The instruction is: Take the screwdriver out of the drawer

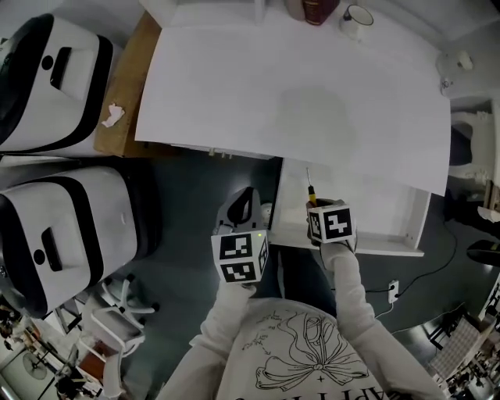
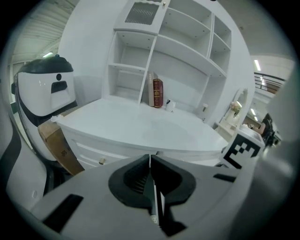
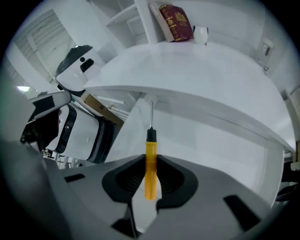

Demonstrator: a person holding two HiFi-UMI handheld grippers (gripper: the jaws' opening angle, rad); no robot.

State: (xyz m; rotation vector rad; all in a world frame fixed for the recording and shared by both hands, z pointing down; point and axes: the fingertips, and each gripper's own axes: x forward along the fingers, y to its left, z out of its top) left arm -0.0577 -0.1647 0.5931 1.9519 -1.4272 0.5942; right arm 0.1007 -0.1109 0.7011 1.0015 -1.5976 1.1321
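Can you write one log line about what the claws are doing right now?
right claw: shut on yellow-handled screwdriver | screwdriver: over open drawer, tip toward desk | left claw: shut, empty

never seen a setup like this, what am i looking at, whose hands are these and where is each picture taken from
There is no robot here. A person holds a hand-held gripper in each hand, a simple two-jaw clamp. The head view comes from a camera on the person's head, looking steeply down. The other two pictures come from cameras riding on each gripper, looking along its jaws. The marker cubes are part of the grippers.

Below is a white desk with a book and a mug at its back, and an open drawer. The right hand-held gripper is shut on a yellow-handled screwdriver, held over the drawer. The left hand-held gripper is shut with nothing between its jaws.
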